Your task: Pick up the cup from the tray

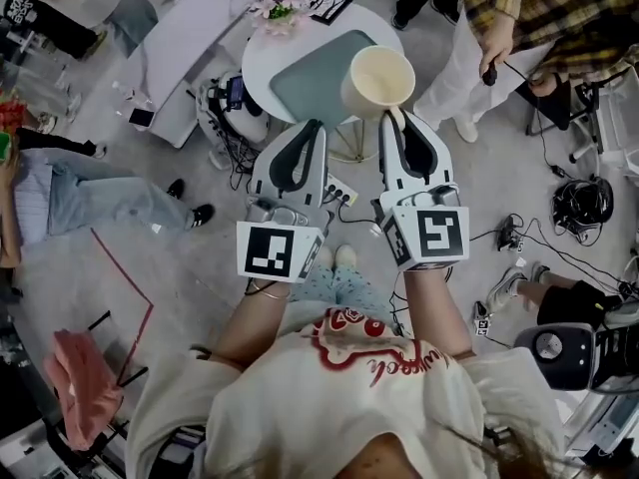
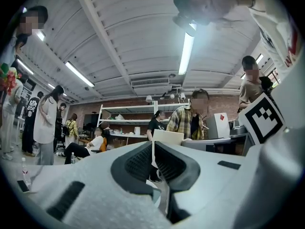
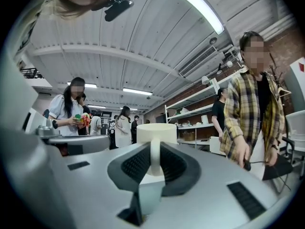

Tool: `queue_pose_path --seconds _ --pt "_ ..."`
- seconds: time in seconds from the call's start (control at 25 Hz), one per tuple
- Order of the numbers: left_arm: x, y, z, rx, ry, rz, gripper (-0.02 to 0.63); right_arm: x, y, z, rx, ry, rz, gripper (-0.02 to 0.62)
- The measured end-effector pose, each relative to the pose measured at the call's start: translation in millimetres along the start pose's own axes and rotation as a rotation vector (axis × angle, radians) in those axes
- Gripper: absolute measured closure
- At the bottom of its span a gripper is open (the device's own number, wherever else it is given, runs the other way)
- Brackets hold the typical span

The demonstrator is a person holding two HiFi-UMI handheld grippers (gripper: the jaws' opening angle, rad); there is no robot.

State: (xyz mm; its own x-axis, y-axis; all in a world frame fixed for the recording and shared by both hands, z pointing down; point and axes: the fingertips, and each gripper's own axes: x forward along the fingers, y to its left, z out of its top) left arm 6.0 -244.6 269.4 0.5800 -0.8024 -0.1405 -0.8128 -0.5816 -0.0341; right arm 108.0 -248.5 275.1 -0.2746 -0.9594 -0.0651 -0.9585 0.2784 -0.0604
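Above the round white table (image 1: pixel 262 63) my right fingers (image 1: pixel 397 133) pinch only the cream cup's (image 1: pixel 379 80) thin handle, left fingers (image 1: pixel 305 148) shut empty; it could twist and slip.

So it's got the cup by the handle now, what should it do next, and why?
Probably hold the right gripper clamped and carry the cup level, clear of the tray. The jaws pinch only its thin handle, and the cup already looks lifted off the tray.
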Motion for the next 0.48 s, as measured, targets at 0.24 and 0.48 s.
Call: queue_pose_path --seconds 0.24,0.48 --pt "-21.8 -25.1 6.9 0.012 -0.008 0.021 0.578 -41.6 0.1 1.6 -0.034 -0.004 0.009 0.54" --pt "-52.6 -29.6 13.2 0.01 -0.022 0.003 0.58 -70.5 27.0 -5.6 -0.035 0.012 -0.004 0.54"
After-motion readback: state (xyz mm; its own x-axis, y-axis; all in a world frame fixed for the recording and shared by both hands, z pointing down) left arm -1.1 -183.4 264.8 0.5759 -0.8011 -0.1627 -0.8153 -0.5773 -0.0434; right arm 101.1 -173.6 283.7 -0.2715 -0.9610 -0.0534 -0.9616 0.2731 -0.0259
